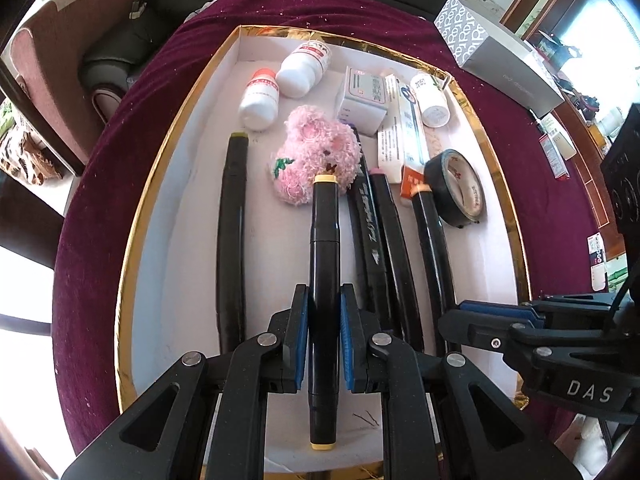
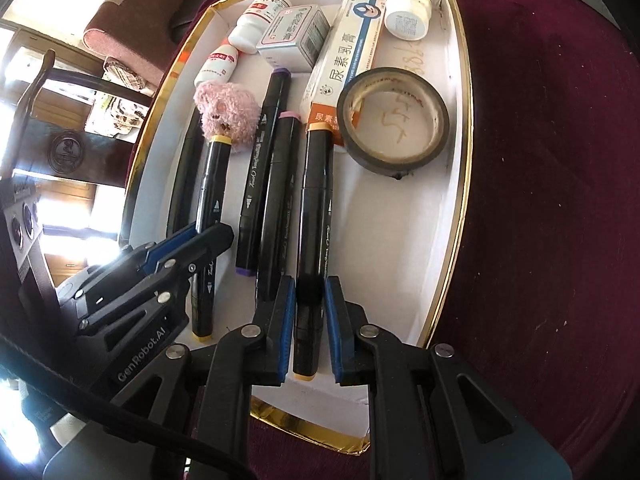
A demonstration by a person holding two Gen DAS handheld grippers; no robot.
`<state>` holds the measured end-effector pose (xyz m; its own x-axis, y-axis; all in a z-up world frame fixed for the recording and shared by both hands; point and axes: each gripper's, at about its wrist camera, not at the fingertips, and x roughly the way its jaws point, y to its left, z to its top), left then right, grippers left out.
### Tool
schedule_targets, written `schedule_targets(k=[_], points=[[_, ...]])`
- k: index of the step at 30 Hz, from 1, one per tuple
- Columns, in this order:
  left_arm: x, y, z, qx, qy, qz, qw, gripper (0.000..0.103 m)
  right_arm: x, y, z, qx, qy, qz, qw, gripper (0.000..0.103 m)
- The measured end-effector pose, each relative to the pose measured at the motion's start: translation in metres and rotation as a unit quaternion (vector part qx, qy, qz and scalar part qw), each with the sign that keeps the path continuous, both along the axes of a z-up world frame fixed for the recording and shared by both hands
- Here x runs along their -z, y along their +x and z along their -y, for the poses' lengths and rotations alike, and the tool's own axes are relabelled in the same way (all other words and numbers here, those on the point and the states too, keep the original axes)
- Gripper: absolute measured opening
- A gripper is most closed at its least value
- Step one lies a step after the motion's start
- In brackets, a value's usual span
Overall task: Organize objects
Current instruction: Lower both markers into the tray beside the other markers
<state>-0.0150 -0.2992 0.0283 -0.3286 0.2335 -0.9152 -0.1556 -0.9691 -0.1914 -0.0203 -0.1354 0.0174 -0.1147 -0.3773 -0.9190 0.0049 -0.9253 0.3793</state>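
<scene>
Notably, ointment box (image 2: 347, 60) reading 尿素乳膏

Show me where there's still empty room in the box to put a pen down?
Bare floor lies between the far-left marker and the yellow-capped marker in the left tool. More lies below the tape roll, beside the box's right wall. The far end, with bottles and cartons, is crowded.

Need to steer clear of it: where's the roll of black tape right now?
The roll of black tape lies flat in the gold-rimmed box, on the right of both views, just right of the orange-capped marker and touching the ointment carton.
</scene>
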Motion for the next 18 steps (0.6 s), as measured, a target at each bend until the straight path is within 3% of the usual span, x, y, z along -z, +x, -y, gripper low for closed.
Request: schedule_targets(k=[9, 18], points=[[0.001, -0.011, 0.003, -0.002, -0.013, 0.000, 0.9999, 0.012, 0.003, -0.011, -0.013, 0.026, 0.015, -0.003, 1.000, 0.014], [0.001, 0.002, -0.007, -0.007, -0.015, 0.015, 0.9997, 0.012, 0.003, 0.004, -0.010, 0.011, 0.003, 0.013, 1.000, 0.014]])
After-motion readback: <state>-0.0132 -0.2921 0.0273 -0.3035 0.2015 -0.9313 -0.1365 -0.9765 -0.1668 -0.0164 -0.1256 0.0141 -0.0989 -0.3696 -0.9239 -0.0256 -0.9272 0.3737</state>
